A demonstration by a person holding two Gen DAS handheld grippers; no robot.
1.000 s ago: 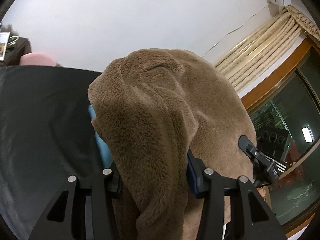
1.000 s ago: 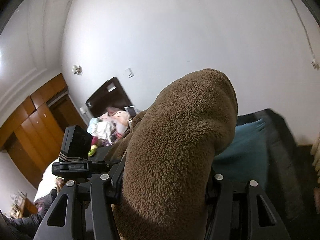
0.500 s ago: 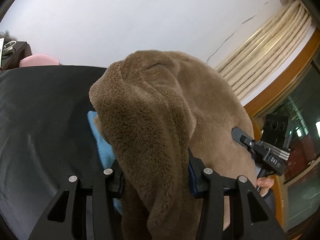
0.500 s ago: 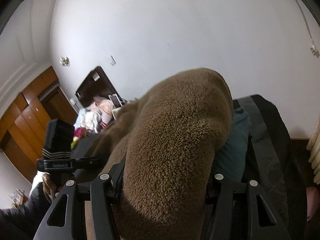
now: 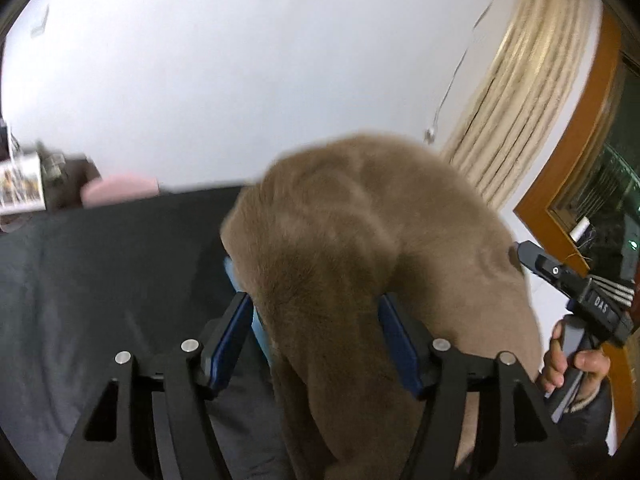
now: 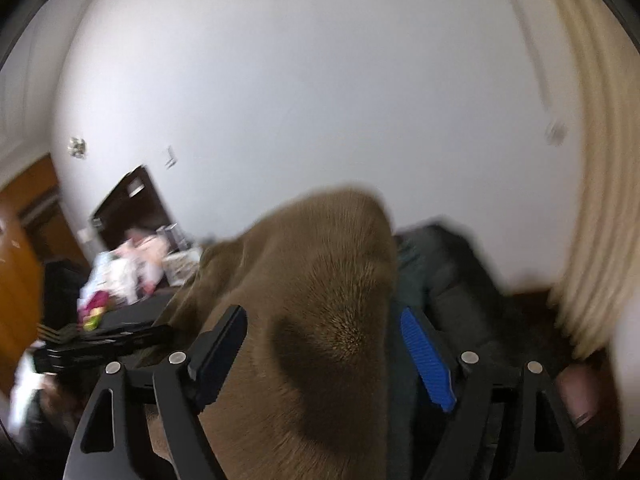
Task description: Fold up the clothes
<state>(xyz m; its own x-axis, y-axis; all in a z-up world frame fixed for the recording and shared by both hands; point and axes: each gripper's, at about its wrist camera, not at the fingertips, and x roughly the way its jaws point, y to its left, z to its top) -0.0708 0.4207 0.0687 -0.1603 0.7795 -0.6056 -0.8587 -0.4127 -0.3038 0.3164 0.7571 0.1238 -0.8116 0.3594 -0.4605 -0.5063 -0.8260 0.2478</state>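
A thick brown fleece garment [image 5: 360, 248] bulges up between the fingers of my left gripper [image 5: 316, 320] and hangs down past them. The jaws stand wide and open, and a strip of blue cloth [image 5: 257, 328] shows between the left pad and the fleece. In the right wrist view the same fleece [image 6: 320, 300] lies across my right gripper [image 6: 320, 340]. That gripper is open too, its blue right pad [image 6: 426, 356] apart from the fabric. The picture is blurred by motion. My right gripper [image 5: 580, 292] also shows at the left view's right edge, held by a hand [image 5: 576, 360].
A dark sheet [image 5: 100, 280] covers the bed below. A teal cloth [image 6: 408, 276] lies on it behind the fleece. Cream curtains [image 5: 520, 100] and a wooden window frame [image 5: 580, 152] stand to the right. A heap of clothes [image 6: 128, 264] lies by dark furniture [image 6: 132, 204] on the left.
Both grippers have swung, blurring the views, and the curtain has come into the right view. The pads, hidden by fleece before, now show, and the fleece sits lower between the fingers.
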